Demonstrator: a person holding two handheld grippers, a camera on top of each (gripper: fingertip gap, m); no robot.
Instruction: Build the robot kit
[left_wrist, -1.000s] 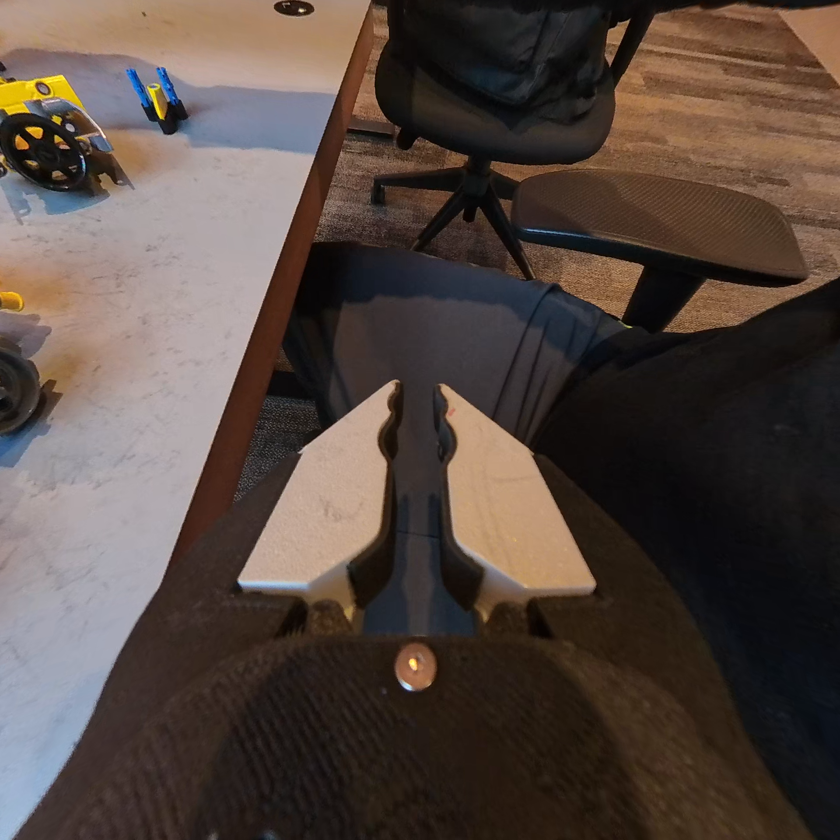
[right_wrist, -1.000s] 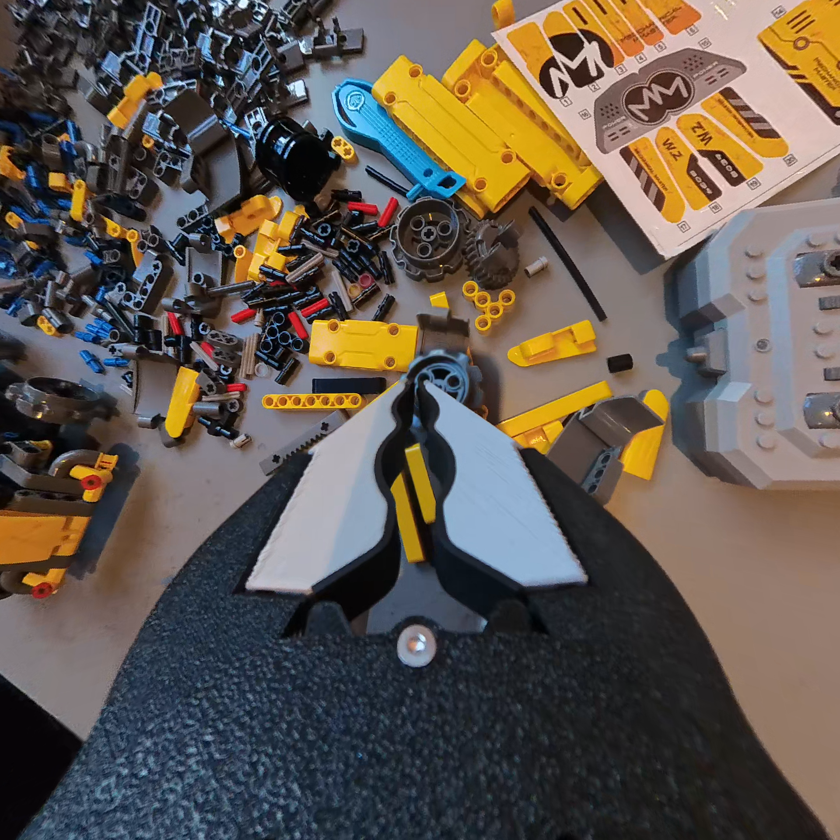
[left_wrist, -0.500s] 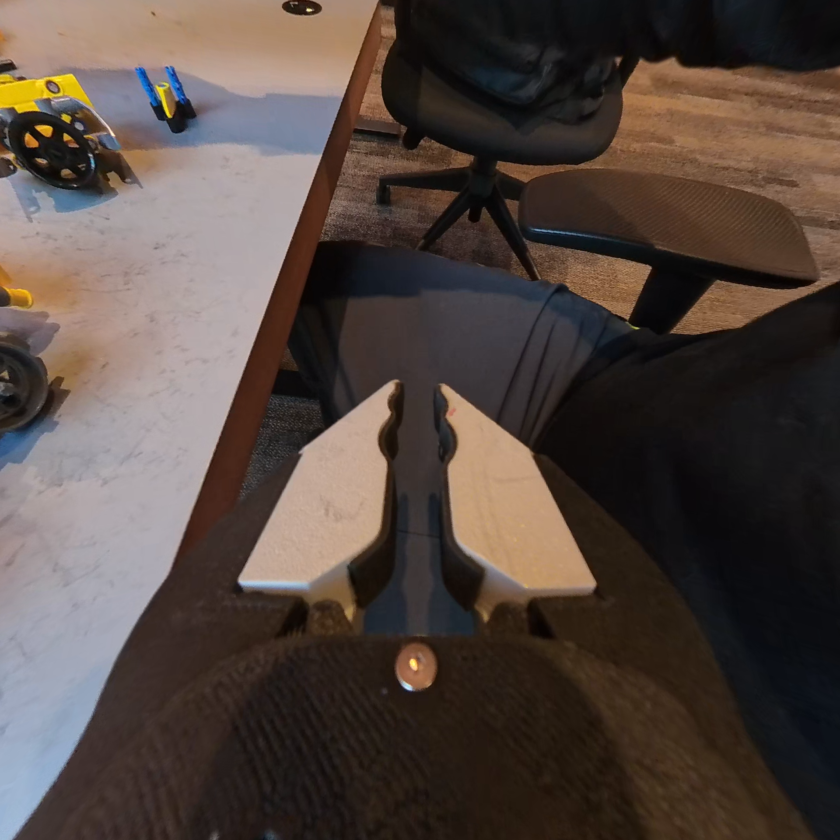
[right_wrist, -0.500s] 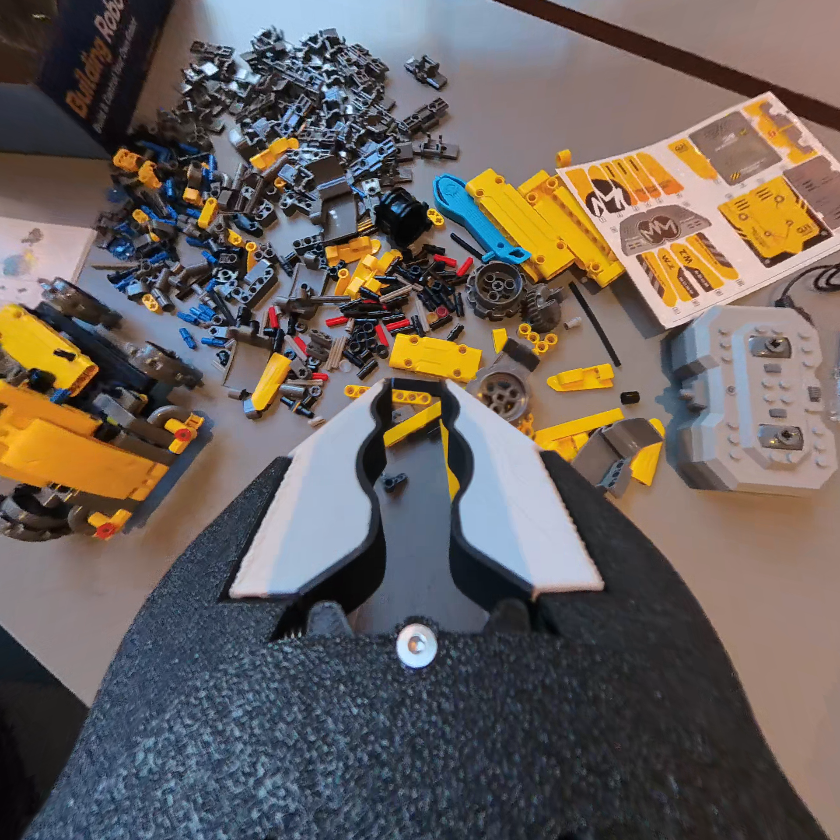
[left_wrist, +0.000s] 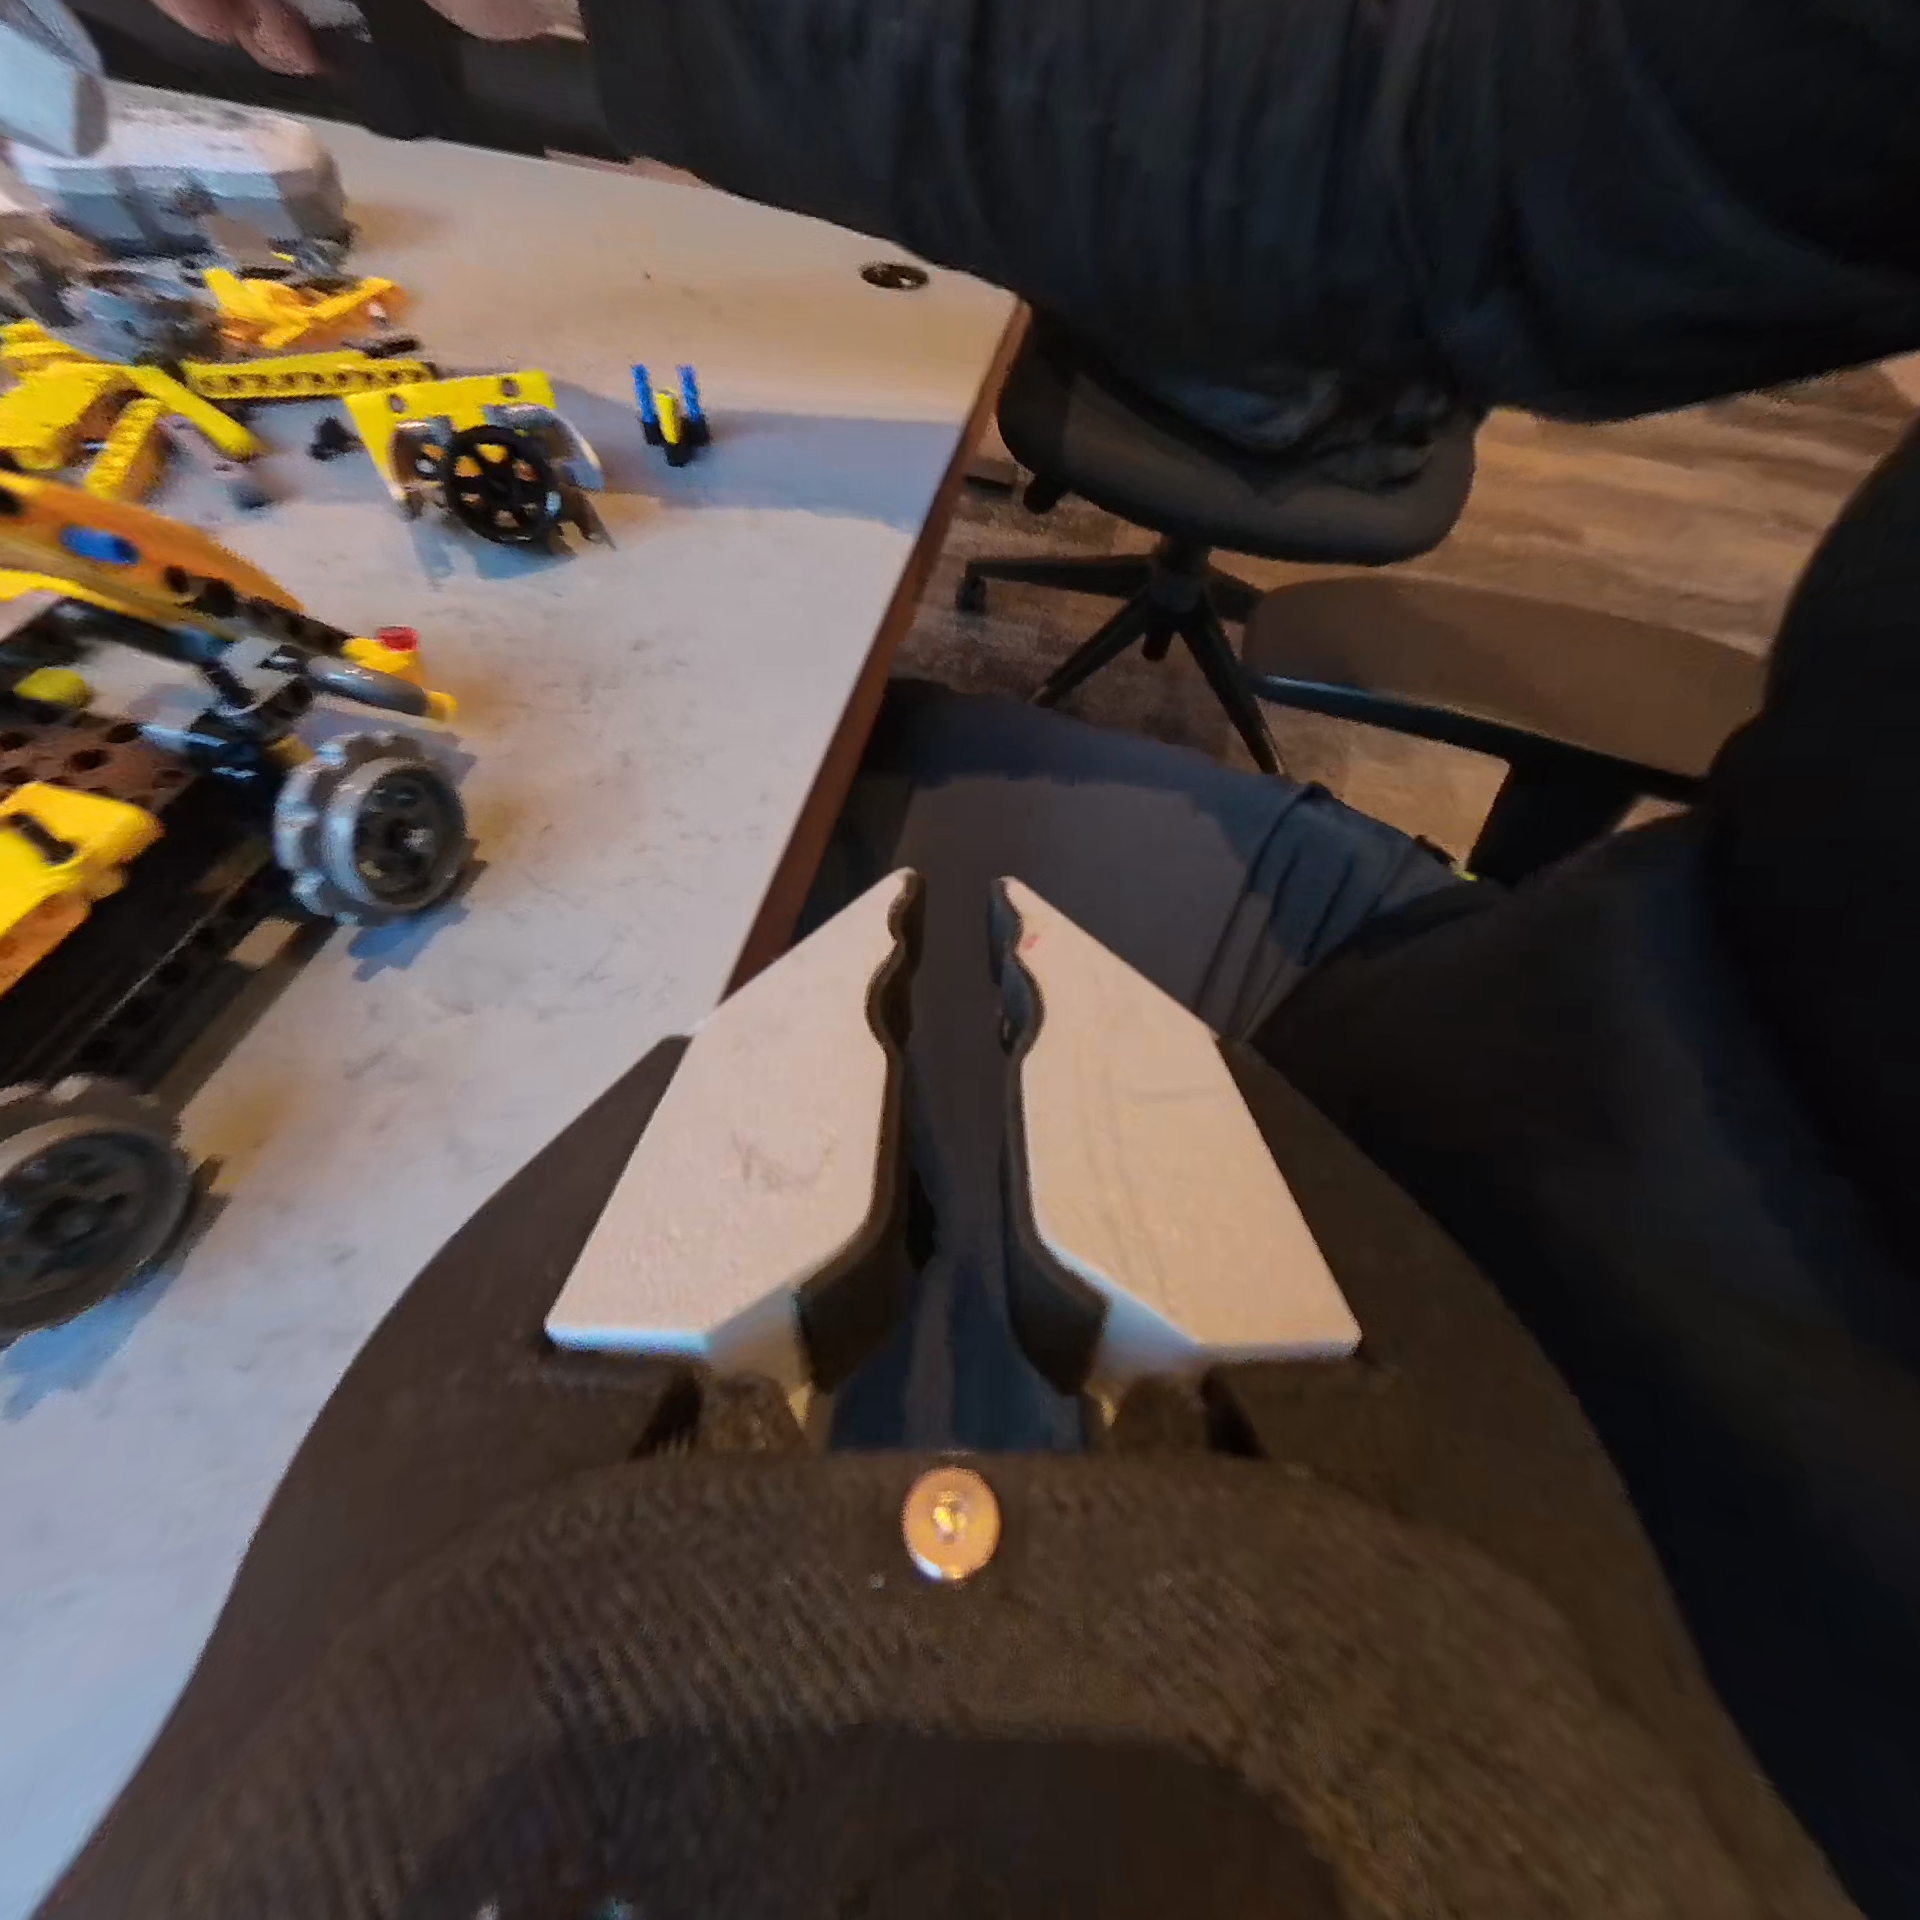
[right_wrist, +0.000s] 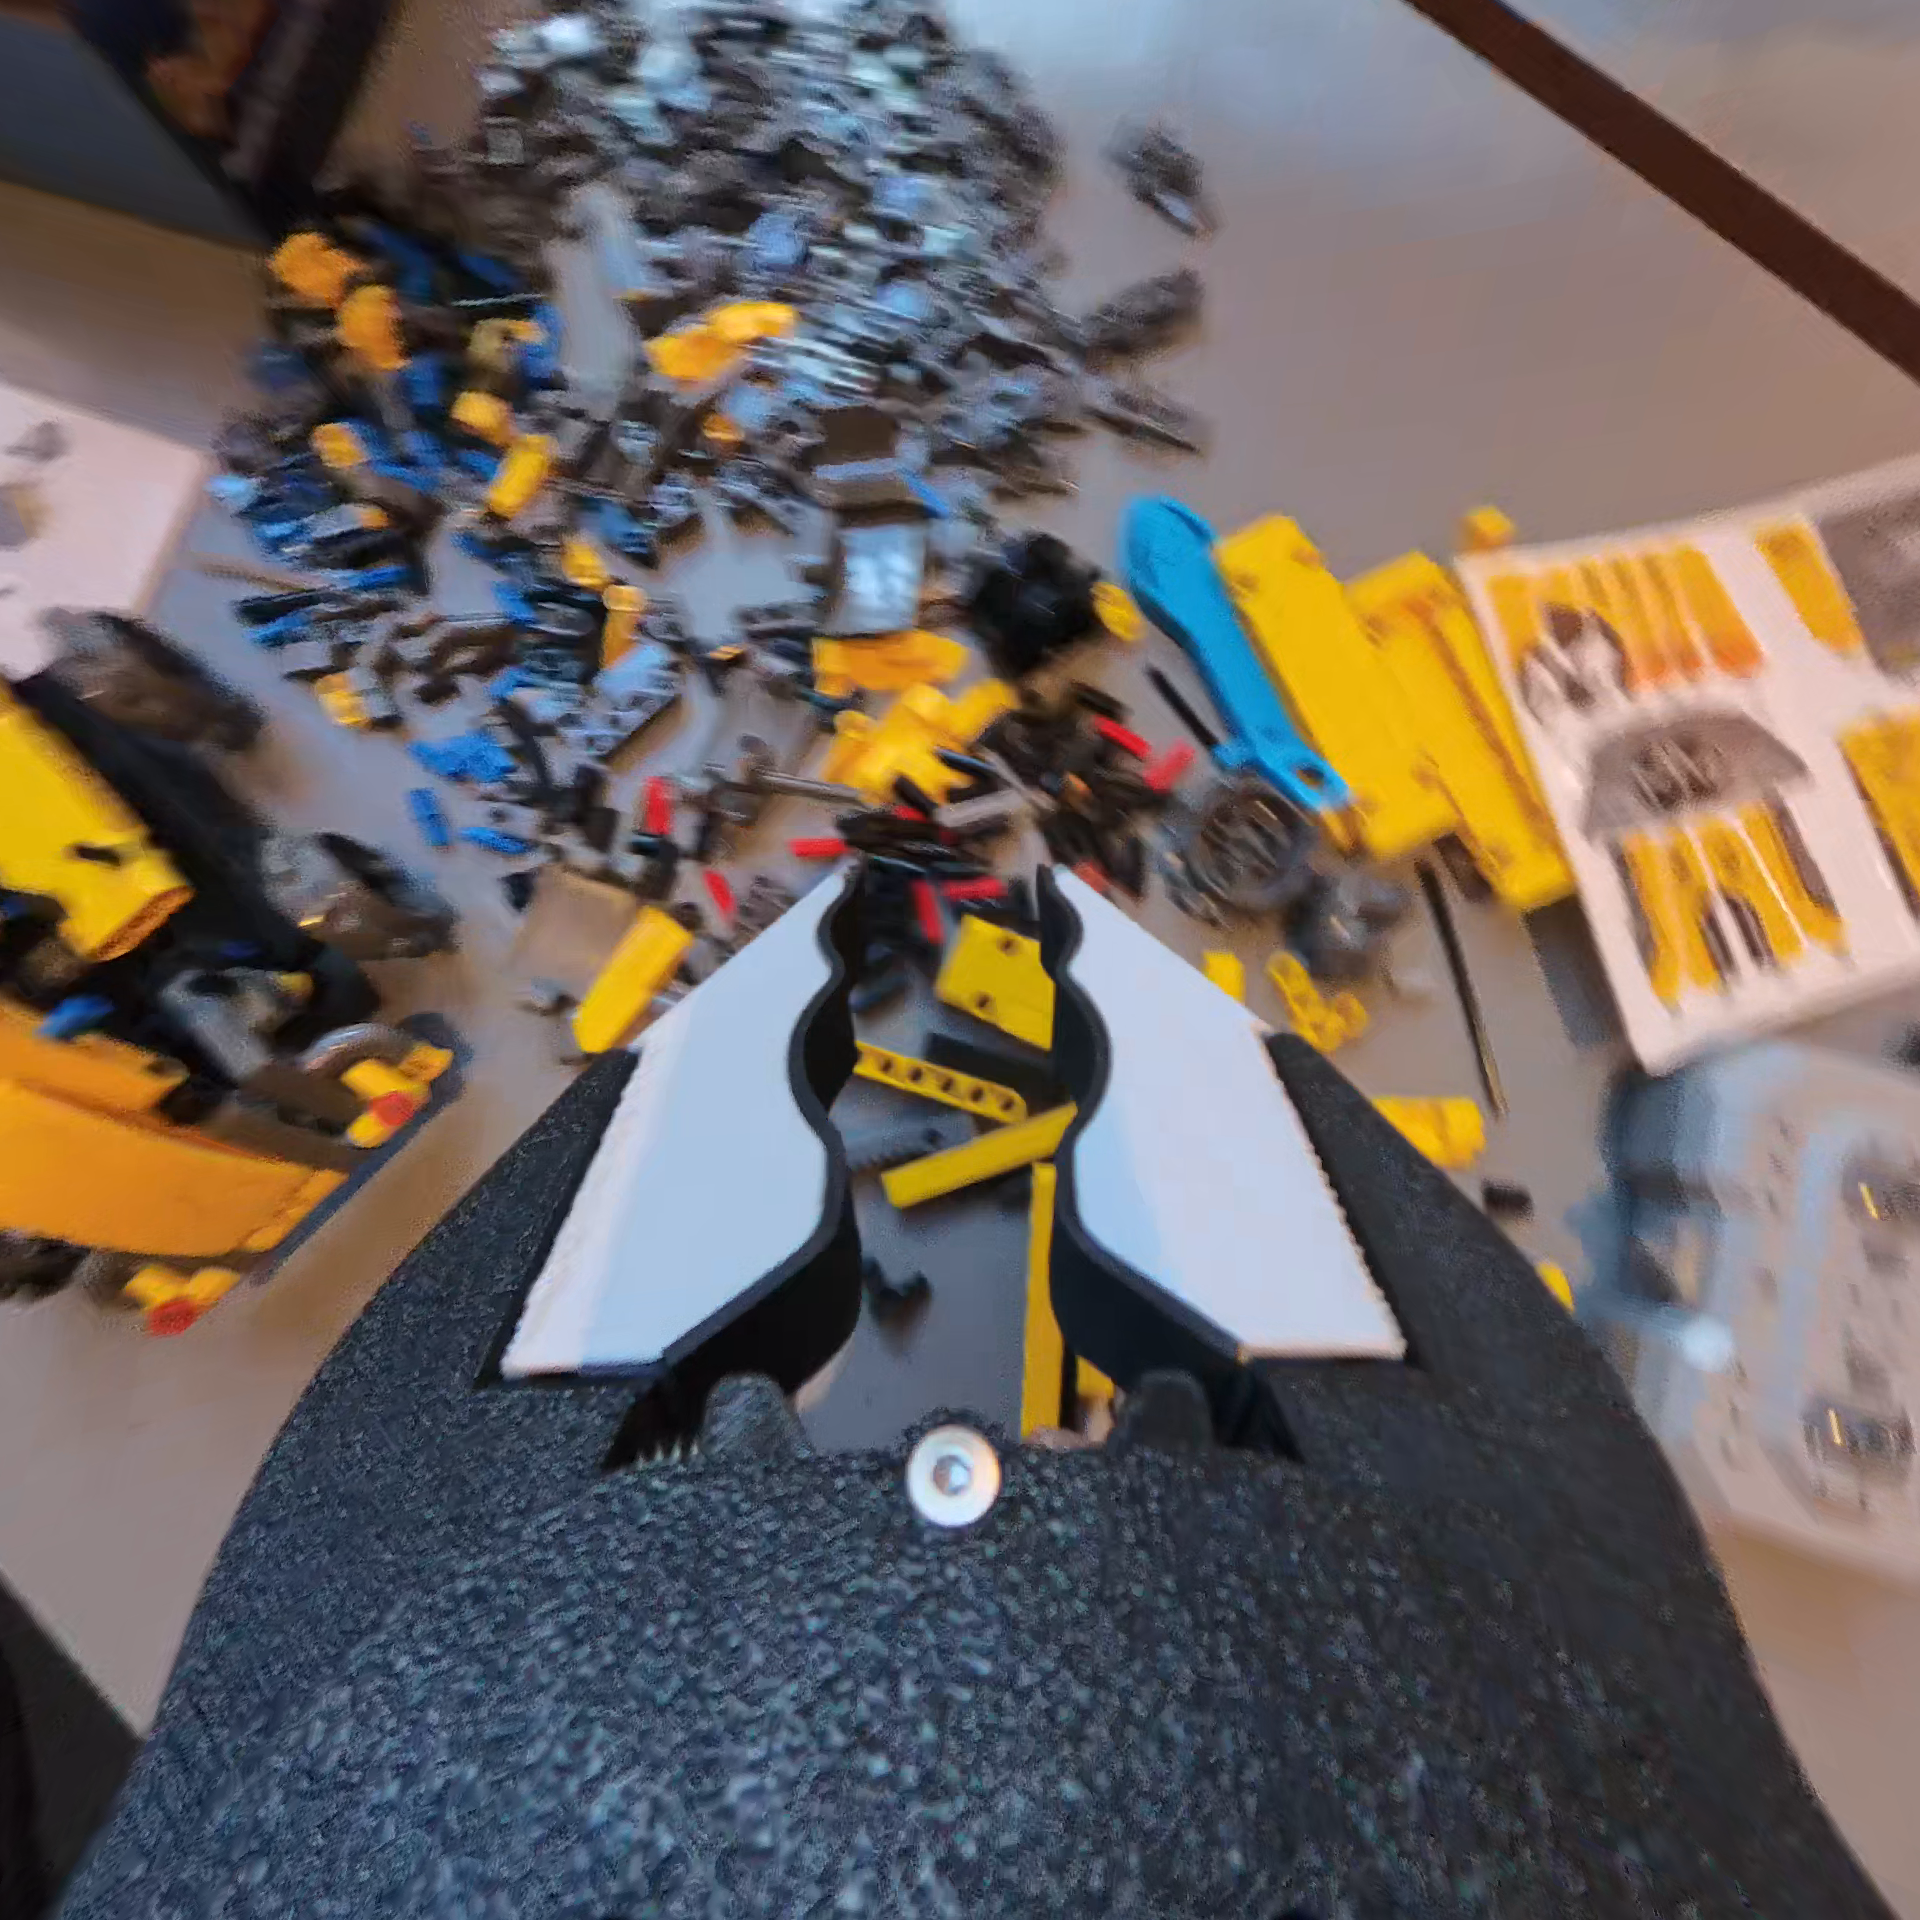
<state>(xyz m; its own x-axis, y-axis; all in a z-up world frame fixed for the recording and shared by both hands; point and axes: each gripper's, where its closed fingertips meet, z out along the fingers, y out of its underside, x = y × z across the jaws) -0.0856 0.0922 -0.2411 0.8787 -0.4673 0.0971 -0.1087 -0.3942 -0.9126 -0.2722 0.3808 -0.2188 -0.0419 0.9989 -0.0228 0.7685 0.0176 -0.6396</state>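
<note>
My right gripper (right_wrist: 945, 883) is open and hangs above a grey table (right_wrist: 1403, 343) strewn with small yellow, black, blue and red building parts (right_wrist: 727, 499). A thin yellow beam (right_wrist: 1039, 1299) lies along the inner side of its right finger; the jaws do not clamp it. Another yellow bar (right_wrist: 977, 1153) lies on the table below the gap. My left gripper (left_wrist: 953, 894) is slightly open and empty. It is off the table's right edge (left_wrist: 883, 644), over a person's dark-clothed lap (left_wrist: 1091, 831). The right wrist view is blurred.
A partly built yellow and black vehicle (right_wrist: 94, 1039) sits at the left, with its grey wheel (left_wrist: 369, 826) in the left wrist view. A blue tool (right_wrist: 1216, 665), a sticker sheet (right_wrist: 1714, 748) and a grey block (right_wrist: 1766, 1247) lie at the right. An office chair (left_wrist: 1195, 499) stands beyond the table. A dark sleeve (left_wrist: 1247, 156) crosses the top. One gripper's finger ends stand about 35 centimeters off the other's. The yellow bar (right_wrist: 977, 1153) lies around 8 centimeters away from my right fingertips. It turns up in the left wrist view (left_wrist: 190, 400) as well.
My right gripper has opened from its shut hold on a yellow piece and has lifted back from the parts. My left gripper has swung towards the table, bringing the vehicle into view.
</note>
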